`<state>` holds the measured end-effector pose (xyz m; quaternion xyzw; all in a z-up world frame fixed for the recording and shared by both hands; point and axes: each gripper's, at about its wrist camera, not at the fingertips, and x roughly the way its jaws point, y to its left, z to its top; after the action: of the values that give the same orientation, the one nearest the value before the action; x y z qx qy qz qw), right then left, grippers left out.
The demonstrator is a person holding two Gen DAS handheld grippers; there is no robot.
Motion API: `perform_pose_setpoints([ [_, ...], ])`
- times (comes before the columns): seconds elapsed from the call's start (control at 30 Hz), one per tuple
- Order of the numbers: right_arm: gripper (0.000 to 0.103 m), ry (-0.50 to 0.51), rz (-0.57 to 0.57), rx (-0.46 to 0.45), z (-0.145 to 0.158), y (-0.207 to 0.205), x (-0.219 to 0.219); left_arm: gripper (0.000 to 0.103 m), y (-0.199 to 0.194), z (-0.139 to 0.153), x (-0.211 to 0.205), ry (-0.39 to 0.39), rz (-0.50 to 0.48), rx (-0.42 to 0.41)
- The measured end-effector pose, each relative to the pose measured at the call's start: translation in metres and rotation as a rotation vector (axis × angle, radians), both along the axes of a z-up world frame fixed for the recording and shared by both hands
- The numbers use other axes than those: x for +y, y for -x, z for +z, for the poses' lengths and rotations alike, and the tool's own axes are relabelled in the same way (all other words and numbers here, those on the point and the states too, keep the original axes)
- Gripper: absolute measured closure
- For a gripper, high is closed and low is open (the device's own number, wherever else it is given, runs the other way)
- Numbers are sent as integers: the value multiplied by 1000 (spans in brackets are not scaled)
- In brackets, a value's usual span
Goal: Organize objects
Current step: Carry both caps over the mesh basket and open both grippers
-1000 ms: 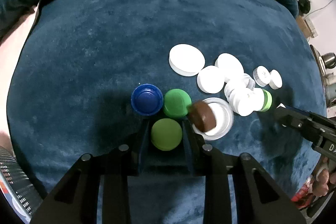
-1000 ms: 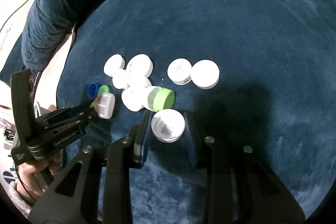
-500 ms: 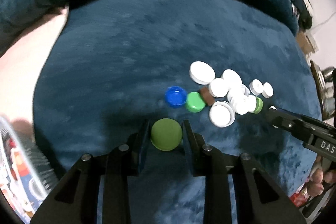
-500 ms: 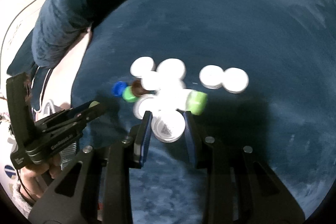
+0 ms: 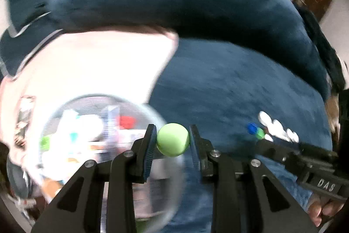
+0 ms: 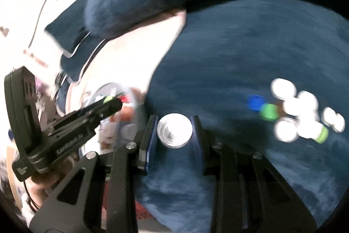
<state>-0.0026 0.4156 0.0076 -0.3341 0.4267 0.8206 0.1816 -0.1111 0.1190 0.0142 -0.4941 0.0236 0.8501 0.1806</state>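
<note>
Both our grippers have swung from the cap pile [image 6: 301,115] toward the clear round bowl [image 5: 65,123], left gripper [image 5: 173,139] clamping the light-green plastic cap [image 5: 173,139], right gripper [image 6: 175,130] the white plastic lid [image 6: 175,130], so drop-off looks next.
</note>
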Motion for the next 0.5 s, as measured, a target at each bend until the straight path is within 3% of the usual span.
perform_pose_setpoints([
  [0.17, 72, 1, 134, 40, 13, 69, -35, 72, 2, 10, -75, 25, 163, 60],
  [0.3, 72, 13, 203, 97, 15, 102, -54, 72, 8, 4, -110, 3, 235, 45],
  [0.33, 72, 17, 209, 130, 16, 108, -57, 69, 9, 2, -113, -1, 241, 40],
  [0.37, 71, 25, 209, 153, 16, 112, -58, 52, 12, -1, -118, -10, 248, 29],
  [0.4, 64, 31, 205, 155, 15, 113, -58, 24, 13, -3, -121, -16, 257, 21],
  [0.43, 40, 33, 188, 152, 12, 112, -57, 12, 14, -5, -121, -21, 264, 13],
  [0.47, 23, 30, 173, 153, 11, 111, -56, 2, 14, -5, -123, -29, 269, 6],
  [0.5, 0, 28, 159, 155, 12, 107, -55, 1, 12, -5, -122, -28, 273, 7],
])
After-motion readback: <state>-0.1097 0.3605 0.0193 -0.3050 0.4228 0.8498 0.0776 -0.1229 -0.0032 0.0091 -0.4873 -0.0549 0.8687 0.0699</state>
